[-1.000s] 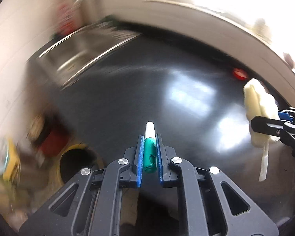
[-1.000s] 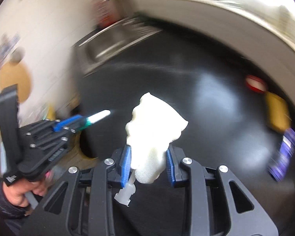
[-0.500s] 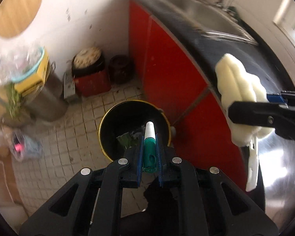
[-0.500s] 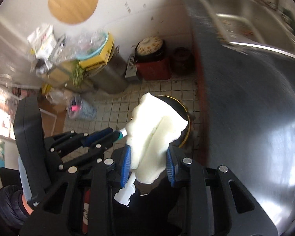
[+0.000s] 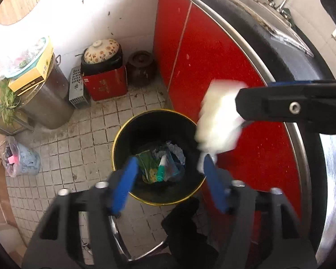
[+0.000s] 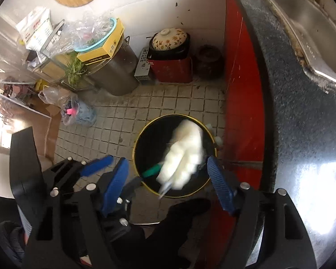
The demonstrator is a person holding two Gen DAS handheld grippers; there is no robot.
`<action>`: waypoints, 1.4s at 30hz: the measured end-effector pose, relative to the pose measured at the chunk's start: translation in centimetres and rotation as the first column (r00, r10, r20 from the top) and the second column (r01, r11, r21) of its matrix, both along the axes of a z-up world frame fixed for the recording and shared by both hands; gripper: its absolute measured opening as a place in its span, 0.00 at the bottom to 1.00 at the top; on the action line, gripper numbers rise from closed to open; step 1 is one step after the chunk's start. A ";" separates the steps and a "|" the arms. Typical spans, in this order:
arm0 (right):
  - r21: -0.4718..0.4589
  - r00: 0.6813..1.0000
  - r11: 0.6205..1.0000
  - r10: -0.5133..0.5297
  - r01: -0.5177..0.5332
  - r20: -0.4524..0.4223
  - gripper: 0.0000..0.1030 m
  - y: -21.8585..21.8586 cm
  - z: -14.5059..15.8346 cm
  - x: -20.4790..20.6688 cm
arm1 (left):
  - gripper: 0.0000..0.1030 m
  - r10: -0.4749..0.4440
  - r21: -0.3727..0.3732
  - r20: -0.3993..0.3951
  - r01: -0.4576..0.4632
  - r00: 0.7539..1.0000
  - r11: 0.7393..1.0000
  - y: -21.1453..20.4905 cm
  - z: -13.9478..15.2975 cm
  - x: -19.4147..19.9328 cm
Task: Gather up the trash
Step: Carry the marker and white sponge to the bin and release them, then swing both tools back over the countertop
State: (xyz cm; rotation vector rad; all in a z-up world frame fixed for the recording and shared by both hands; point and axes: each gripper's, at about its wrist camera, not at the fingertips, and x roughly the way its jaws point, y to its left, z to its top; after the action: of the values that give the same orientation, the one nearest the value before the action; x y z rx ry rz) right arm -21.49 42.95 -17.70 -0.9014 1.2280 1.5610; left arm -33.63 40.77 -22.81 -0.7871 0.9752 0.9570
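Both claws have been carried off the dark table (image 6: pixel 302 134) and are now held over the black, gold-rimmed trash bin (image 5: pixel 123 134) on the tiled floor (image 5: pixel 82 139). Their jaws have just been opening, and nothing is gripped any more. The left claw (image 5: pixel 169 179) stands wide with empty space between its blue pads (image 5: pixel 123 183); the green-and-white marker (image 5: pixel 161 168) it carried a moment earlier is seen lying on the crumpled rubbish at the bottom of the bin. The right claw (image 6: pixel 168 179) is spread as well, and the white foam wad (image 6: pixel 186 152) with its thin trailing tail is caught blurred in mid-fall, free of both pads, over the bin's mouth near the rim on the side of the red cabinet (image 6: pixel 242 89).

As far as can be judged, this pair of items is all but disposed of: the marker is in, and the foam is expected to land inside, though a catch on the rim cannot be ruled out. Whether more trash is left on the table cannot be told, since only a bare strip of it beside the steel sink (image 6: pixel 302 22) is shown.
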 end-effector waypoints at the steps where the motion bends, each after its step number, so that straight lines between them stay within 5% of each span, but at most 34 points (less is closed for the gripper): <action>1: 0.008 1.000 1.000 0.000 0.000 -0.008 0.71 -0.3 0.4 0.2 | 0.62 -0.002 0.001 0.000 0.002 1.000 1.000 0.0 0.1 -0.1; 7: 0.025 0.999 0.999 -0.026 0.027 -0.035 0.77 -2.4 2.6 0.9 | 0.70 -0.014 0.017 -0.026 0.015 1.000 1.000 -0.9 1.3 0.2; 14: 0.163 0.971 0.957 -0.240 0.238 -0.012 0.81 -11.4 11.0 7.1 | 0.88 -0.076 0.117 -0.039 0.080 0.996 0.990 -4.1 6.5 3.2; 18: 0.242 0.881 0.862 -0.470 0.445 0.058 0.83 -21.3 14.9 13.6 | 0.89 -0.224 0.164 -0.030 0.226 0.974 0.960 -7.8 9.9 8.8; 20: 0.268 0.800 0.788 -0.593 0.554 0.089 0.83 -27.4 16.4 17.4 | 0.89 -0.313 0.173 -0.011 0.310 0.950 0.935 -10.0 11.3 12.1; 23: 0.287 0.641 0.649 -0.755 0.704 0.136 0.83 -36.6 17.6 22.0 | 0.89 -0.514 0.204 0.011 0.501 0.858 0.841 -15.6 13.4 19.0; 26: 0.289 0.448 0.466 -0.884 0.836 0.129 0.83 -46.3 18.3 25.6 | 0.89 -0.666 0.229 0.010 0.646 0.746 0.728 -20.9 14.5 24.5; 30: 0.299 0.219 0.246 -0.968 0.922 0.120 0.83 -57.3 18.4 27.3 | 0.89 -0.830 0.244 0.032 0.801 0.556 0.546 -29.2 16.3 31.1; 32: 0.299 0.135 0.163 -0.984 0.940 0.114 0.83 -61.3 18.2 27.4 | 0.89 -0.885 0.251 0.035 0.853 0.464 0.457 -33.1 16.8 33.4; 35: 0.296 0.046 0.075 -0.993 0.952 0.106 0.83 -65.9 17.8 27.0 | 0.89 -0.931 0.257 0.026 0.898 0.364 0.358 -37.5 16.9 35.1; 38: 0.296 0.005 0.035 -0.995 0.955 0.100 0.83 -68.6 17.5 26.3 | 0.89 -0.958 0.242 0.018 0.929 0.285 0.281 -40.5 16.5 36.7; 42: 0.290 0.016 0.041 -0.996 0.956 0.089 0.83 -68.4 17.1 27.0 | 0.89 -0.968 0.224 0.008 0.943 0.252 0.247 -41.8 15.9 38.2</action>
State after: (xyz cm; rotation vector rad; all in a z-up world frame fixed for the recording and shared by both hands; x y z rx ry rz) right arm 5.49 -25.43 -0.60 0.0685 1.0442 0.2503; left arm 4.58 -1.07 -6.89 0.0375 0.9836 -0.1608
